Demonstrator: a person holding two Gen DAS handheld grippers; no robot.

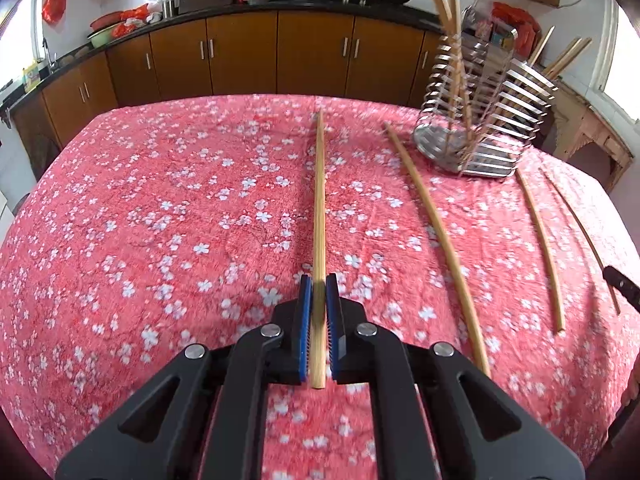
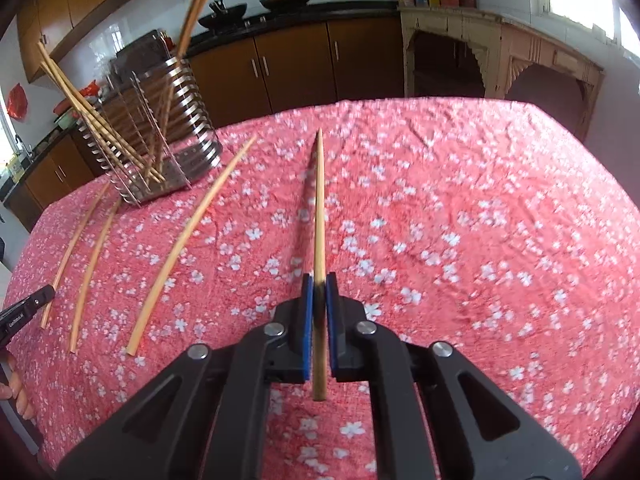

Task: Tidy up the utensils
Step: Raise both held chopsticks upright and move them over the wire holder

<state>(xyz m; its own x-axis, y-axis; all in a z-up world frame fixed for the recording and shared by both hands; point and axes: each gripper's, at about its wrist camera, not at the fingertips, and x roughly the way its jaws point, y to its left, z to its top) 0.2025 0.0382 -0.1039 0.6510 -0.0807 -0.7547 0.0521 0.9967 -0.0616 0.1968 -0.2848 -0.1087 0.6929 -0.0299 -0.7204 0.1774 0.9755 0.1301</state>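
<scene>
Chopsticks are the business on this table. We hold one in each tool. Our left gripper has its blue pads nearly together, pinching a chopstick that runs straight forward from between them over the pink flowered cloth. Our right gripper is closed the same way on its own chopstick, whose thin end points away from us above the cloth; whether either stick touches the cloth we cannot tell.

We take the steel utensil rack as our landmark. It stands on the cloth toward the far edge, and several chopsticks lean upright inside it, their tops sticking out above its rim. In the right wrist view the rack shows two such leaning bunches, one tilted to each side.

Three loose chopsticks lie flat on the cloth on the near side of the rack. One starts just beside the rack's base and runs toward us; another and a thinner-looking third lie further out, roughly parallel. In the right wrist view the tip of our left gripper sits close to the near ends of these sticks.
</scene>
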